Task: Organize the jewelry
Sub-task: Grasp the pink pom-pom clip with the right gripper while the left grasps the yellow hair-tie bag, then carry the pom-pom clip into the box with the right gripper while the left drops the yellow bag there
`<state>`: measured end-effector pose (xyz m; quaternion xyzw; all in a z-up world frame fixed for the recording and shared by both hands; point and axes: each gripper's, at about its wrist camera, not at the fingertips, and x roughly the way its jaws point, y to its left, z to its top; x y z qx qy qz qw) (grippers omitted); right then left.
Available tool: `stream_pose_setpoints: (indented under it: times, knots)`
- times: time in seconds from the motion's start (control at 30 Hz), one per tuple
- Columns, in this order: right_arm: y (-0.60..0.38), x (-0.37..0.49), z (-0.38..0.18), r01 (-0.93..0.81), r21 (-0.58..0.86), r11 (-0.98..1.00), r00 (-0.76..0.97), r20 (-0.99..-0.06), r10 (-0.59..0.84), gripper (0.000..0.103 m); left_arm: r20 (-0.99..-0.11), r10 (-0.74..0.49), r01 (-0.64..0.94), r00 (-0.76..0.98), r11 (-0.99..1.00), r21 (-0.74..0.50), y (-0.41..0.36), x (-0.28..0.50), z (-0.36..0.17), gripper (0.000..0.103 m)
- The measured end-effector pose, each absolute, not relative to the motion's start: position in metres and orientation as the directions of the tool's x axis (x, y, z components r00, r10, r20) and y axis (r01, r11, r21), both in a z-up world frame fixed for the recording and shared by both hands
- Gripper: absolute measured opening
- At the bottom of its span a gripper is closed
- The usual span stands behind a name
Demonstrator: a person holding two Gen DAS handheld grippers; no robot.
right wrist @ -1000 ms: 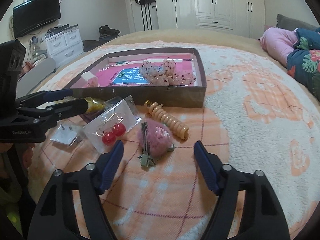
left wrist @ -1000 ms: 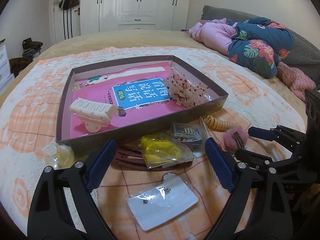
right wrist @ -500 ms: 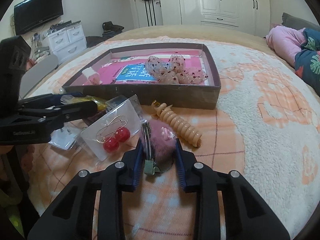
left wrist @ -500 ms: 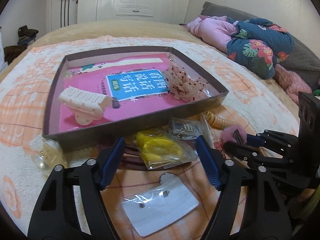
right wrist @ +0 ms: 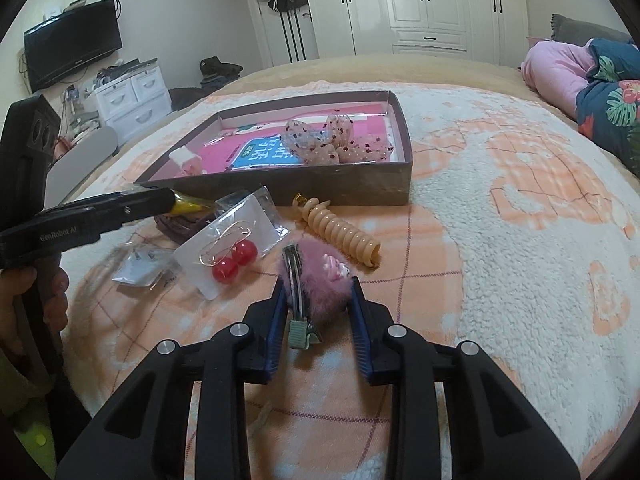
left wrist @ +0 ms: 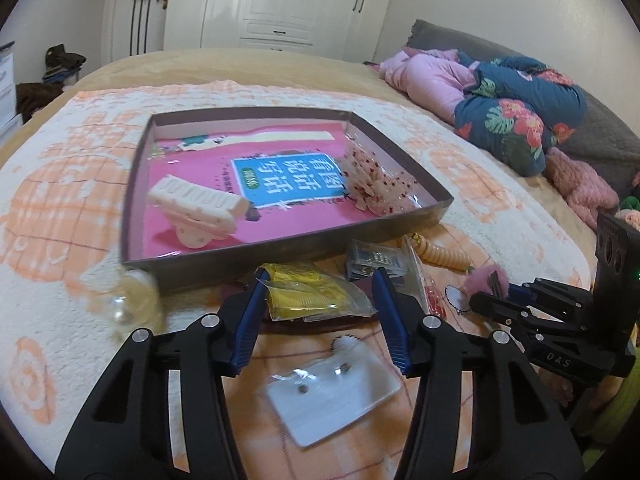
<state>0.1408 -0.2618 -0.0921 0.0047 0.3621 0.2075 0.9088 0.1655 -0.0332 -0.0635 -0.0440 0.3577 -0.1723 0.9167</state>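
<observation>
On a peach-and-cream fleece blanket (right wrist: 500, 240) spread over a bed, the right gripper (right wrist: 318, 300) is clamped on a fluffy pink pom-pom hair clip with a metal clasp (right wrist: 320, 280), which still rests on the fabric short of the shallow brown cardboard tray with a pink printed lining (right wrist: 400, 188). Beside it, the left gripper (left wrist: 320, 304) is closing its jaws around a clear packet of yellow hair ties (left wrist: 312, 296) lying just in front of the tray wall; the pads do not yet appear to press on it. A cream spiral hair coil (right wrist: 344, 236) and a carded pair of red ball earrings in a clear sleeve (right wrist: 232, 248) lie close by. The likely risks: soft fur compressing and letting the clip slide free on the lift, and the slick packet skidding from under the narrowing jaws or dragging the dark bands beneath it along
</observation>
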Motion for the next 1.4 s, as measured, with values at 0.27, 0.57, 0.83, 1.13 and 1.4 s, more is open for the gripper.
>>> stream_pose_setpoints:
  times: [0.27,0.57,0.83,1.13,1.4]
  knots:
    - [-0.257,0.131,-0.084,-0.386,0.152,0.91,0.659,-0.644,0.387,0.028,-0.608,-0.376,0.315,0.699,0.925,-0.211,-0.03,0.149,-0.049,0.032]
    - [-0.252,0.123,-0.073,-0.392,0.139,0.909,0.672,-0.631,0.387,0.028,-0.573,-0.401,0.348,0.714,0.914,-0.207,-0.031,0.136,-0.038,0.032]
    - [-0.244,0.118,-0.054,-0.418,0.117,0.901,0.69,-0.604,0.399,0.028,-0.526,-0.418,0.354,0.741,0.908,-0.222,-0.023,0.128,-0.024,0.032]
    - [-0.231,0.125,-0.035,-0.439,0.073,0.895,0.715,-0.575,0.398,0.028,-0.485,-0.417,0.345,0.769,0.909,-0.234,-0.011,0.132,-0.012,0.032]
    - [-0.225,0.137,-0.022,-0.437,0.053,0.898,0.733,-0.557,0.39,0.028,-0.458,-0.418,0.345,0.784,0.908,-0.238,-0.005,0.144,-0.005,0.032]
